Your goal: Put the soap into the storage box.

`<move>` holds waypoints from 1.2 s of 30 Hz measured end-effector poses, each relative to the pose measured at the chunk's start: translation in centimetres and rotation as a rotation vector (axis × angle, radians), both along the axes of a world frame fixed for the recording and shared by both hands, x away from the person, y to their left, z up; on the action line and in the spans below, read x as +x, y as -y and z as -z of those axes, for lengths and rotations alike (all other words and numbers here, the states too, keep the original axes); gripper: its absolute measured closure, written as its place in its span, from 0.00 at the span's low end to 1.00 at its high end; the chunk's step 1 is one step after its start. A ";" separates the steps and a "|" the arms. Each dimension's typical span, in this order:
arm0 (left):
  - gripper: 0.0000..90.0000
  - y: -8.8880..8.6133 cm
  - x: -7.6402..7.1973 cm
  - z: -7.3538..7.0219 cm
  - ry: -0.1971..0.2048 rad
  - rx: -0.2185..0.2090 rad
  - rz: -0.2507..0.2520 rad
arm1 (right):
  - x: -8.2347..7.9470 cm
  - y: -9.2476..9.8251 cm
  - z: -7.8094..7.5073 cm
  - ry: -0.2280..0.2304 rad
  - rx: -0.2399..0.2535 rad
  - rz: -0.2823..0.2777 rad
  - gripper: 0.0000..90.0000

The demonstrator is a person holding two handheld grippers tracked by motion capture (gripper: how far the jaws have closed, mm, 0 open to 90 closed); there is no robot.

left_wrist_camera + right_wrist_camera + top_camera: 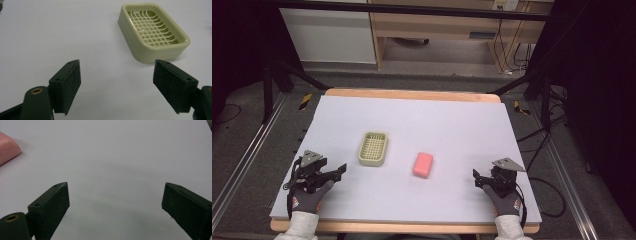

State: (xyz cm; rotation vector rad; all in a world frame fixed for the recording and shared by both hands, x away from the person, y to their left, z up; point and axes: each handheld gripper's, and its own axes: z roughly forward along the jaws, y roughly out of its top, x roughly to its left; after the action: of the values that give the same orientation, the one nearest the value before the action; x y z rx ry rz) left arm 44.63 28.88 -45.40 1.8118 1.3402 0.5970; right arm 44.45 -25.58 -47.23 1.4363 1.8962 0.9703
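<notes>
A cream soap dish [373, 148] with a grid floor sits left of the table's middle, empty. A pink soap bar [423, 164] lies flat a little to its right. My left gripper [338, 171] rests near the front left, open, nothing between its jaws; in the left gripper view the soap dish [153, 31] lies ahead and to the right of the left gripper [117, 86]. My right gripper [477, 177] rests at the front right, open and empty. In the right gripper view a corner of the soap bar [7, 150] shows at the far left, well apart from the right gripper [115, 212].
A pale lavender mat [437, 125] covers the wooden table. Gloved hands hold both grippers at the front edge. Dark frame rails, cables and a wooden cabinet [437, 25] stand beyond the far edge.
</notes>
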 end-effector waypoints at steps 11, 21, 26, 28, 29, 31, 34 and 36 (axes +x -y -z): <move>0.28 1.1 -0.3 -0.9 0.035 -0.017 0.023 | 0.0 -0.2 -0.1 0.011 0.003 0.002 0.05; 0.33 2.2 0.0 -1.4 0.033 -0.006 0.046 | -0.1 -0.1 0.0 0.004 0.002 0.004 0.10; 0.33 2.6 0.0 -1.6 0.035 -0.012 0.047 | -0.1 -0.1 0.0 -0.003 0.002 0.019 0.10; 0.33 2.7 0.0 -1.8 0.034 -0.012 0.048 | -0.1 0.0 0.0 -0.005 0.001 0.021 0.10; 0.33 2.8 0.0 -2.1 0.039 -0.009 0.054 | -0.2 0.0 0.0 -0.007 0.009 0.024 0.10; 0.32 2.9 0.1 -2.3 0.044 -0.007 0.058 | -0.2 0.0 0.0 -0.006 0.010 0.027 0.10; 0.32 3.3 0.3 -2.9 0.055 0.000 0.066 | -0.2 0.1 0.0 -0.006 0.008 0.029 0.10; 0.32 3.6 0.5 -3.5 0.068 -0.003 0.072 | -0.2 0.0 0.0 -0.008 0.004 0.031 0.10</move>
State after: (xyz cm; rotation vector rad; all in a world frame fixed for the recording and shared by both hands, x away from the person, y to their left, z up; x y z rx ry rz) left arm 45.18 25.28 -41.87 1.8132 1.2252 0.6126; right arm 44.27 -25.59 -47.26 1.4698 1.8726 0.9562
